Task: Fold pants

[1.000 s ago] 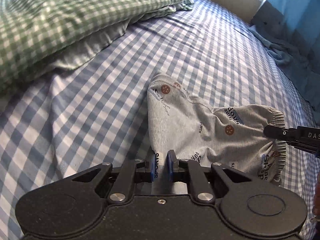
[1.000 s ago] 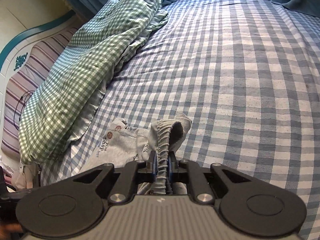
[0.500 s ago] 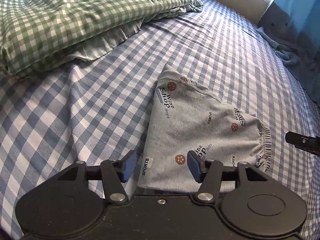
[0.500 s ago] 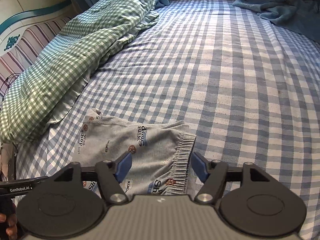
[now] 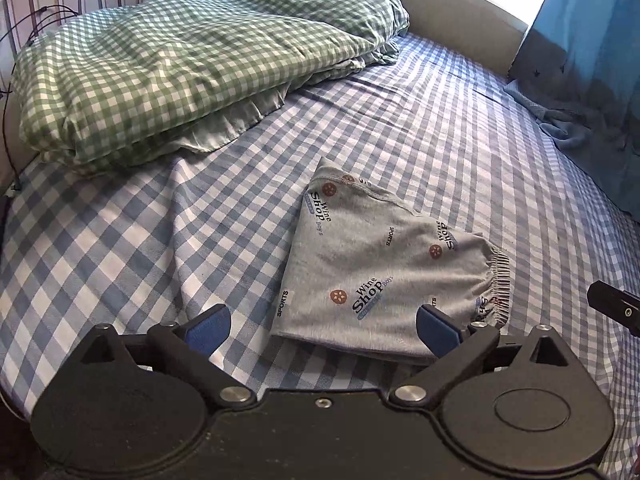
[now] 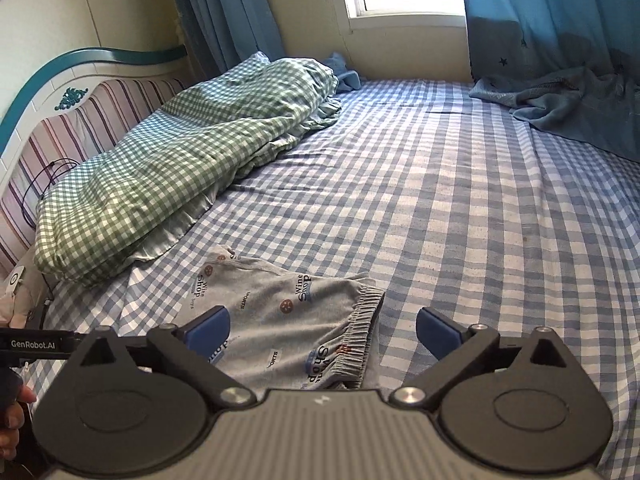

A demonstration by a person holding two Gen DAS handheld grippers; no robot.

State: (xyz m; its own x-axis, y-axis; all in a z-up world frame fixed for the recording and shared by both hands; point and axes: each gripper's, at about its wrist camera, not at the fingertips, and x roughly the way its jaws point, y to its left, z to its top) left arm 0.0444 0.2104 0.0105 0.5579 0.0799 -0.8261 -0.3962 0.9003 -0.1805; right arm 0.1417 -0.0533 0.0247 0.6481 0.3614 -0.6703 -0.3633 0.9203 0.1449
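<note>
The grey printed pants [image 5: 384, 268] lie folded flat on the blue checked bed sheet [image 5: 440, 152], elastic waistband to the right. They also show in the right wrist view [image 6: 280, 320]. My left gripper [image 5: 322, 330] is open and empty, raised just in front of the pants' near folded edge. My right gripper [image 6: 322, 332] is open and empty, above the waistband end. The tip of the right gripper shows at the right edge of the left wrist view [image 5: 614, 306].
A green checked pillow and duvet [image 5: 180, 56] lie along the headboard side. A blue blanket [image 6: 560, 104] lies rumpled by the blue curtains [image 6: 560, 12] at the far edge. A striped headboard [image 6: 60, 128] with cables stands at the left.
Both grippers let go of the pants and opened wide. Both drew back and up, so the folded pants now lie flat on the sheet.
</note>
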